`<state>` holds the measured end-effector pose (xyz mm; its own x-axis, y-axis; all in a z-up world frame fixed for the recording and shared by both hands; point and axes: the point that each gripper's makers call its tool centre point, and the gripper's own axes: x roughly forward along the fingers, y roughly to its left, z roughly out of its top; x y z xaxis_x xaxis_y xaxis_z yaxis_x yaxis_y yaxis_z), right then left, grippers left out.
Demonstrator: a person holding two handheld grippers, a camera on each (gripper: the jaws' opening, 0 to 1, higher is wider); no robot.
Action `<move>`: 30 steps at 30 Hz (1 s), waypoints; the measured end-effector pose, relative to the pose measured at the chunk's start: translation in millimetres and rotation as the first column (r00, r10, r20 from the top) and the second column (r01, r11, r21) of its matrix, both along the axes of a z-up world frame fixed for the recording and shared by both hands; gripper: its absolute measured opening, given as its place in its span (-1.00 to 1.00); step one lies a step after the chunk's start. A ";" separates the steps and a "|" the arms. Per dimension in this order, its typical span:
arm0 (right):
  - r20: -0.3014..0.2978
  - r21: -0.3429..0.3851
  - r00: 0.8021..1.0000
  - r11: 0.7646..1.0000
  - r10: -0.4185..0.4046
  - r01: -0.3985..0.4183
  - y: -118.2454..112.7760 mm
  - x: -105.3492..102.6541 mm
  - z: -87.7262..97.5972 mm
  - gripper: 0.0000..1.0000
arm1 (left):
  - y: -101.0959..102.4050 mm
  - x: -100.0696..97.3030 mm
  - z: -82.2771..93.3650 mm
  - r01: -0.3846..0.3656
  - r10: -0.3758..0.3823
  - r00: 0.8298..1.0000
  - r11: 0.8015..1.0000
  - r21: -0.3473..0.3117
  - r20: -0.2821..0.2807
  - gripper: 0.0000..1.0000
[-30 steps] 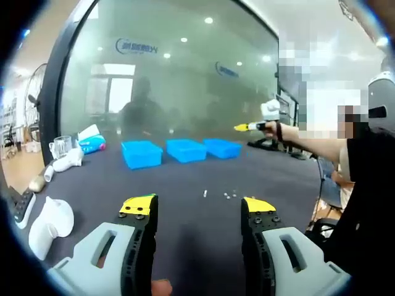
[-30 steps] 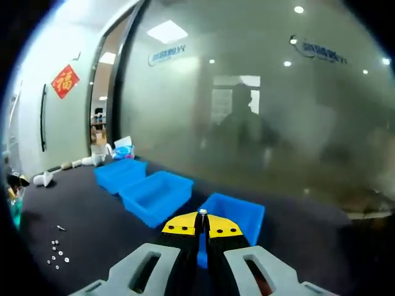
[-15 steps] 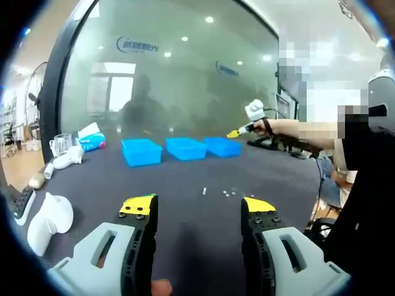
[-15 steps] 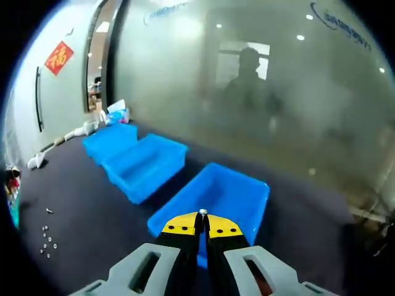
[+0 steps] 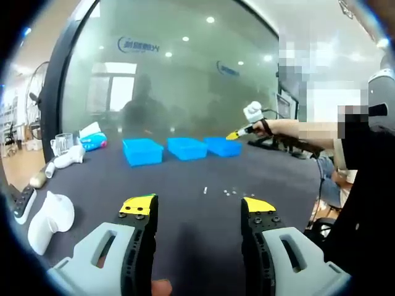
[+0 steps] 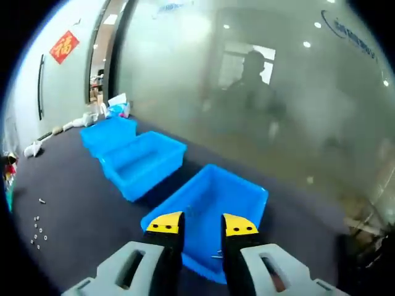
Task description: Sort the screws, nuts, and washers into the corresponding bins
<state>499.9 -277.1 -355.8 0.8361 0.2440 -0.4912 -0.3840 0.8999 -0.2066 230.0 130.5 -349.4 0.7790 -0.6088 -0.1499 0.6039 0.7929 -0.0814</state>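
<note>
Left gripper view: our left gripper (image 5: 197, 209) hangs above the dark desk (image 5: 185, 179), jaws released with a wide gap and nothing between them. A small scatter of fasteners (image 5: 227, 192) lies on the desk ahead. Beyond it, three blue bins (image 5: 181, 148) stand in a row before the frosted glass wall (image 5: 179, 74). Our right gripper (image 5: 237, 132) shows at far right, over the end bin. White items (image 5: 46, 222) lie at the desk's left edge.

Right gripper view: our right gripper (image 6: 202, 224) hovers over the nearest bin (image 6: 213, 203), jaws parted, nothing held. A small metal piece (image 6: 217, 254) lies on that bin's floor. Loose fasteners (image 6: 38, 231) lie at far left.
</note>
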 end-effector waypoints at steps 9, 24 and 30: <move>0.066 0.026 0.998 1.000 0.009 -0.010 5.0 -14.6 16.1 -0.52 | -2.0 -0.6 2.2 0.005 -0.005 1.000 1.000 0.000 0.005 0.04; 0.223 0.201 0.974 0.975 0.045 -0.091 28.8 -102.8 52.8 -0.54 | -7.8 -2.6 6.9 0.018 -0.018 1.000 1.000 -0.002 0.017 0.04; 0.296 0.278 0.954 0.952 0.040 -0.126 34.0 -149.8 57.4 -0.54 | -10.1 -4.7 9.9 0.026 -0.026 0.999 1.000 0.000 0.024 0.05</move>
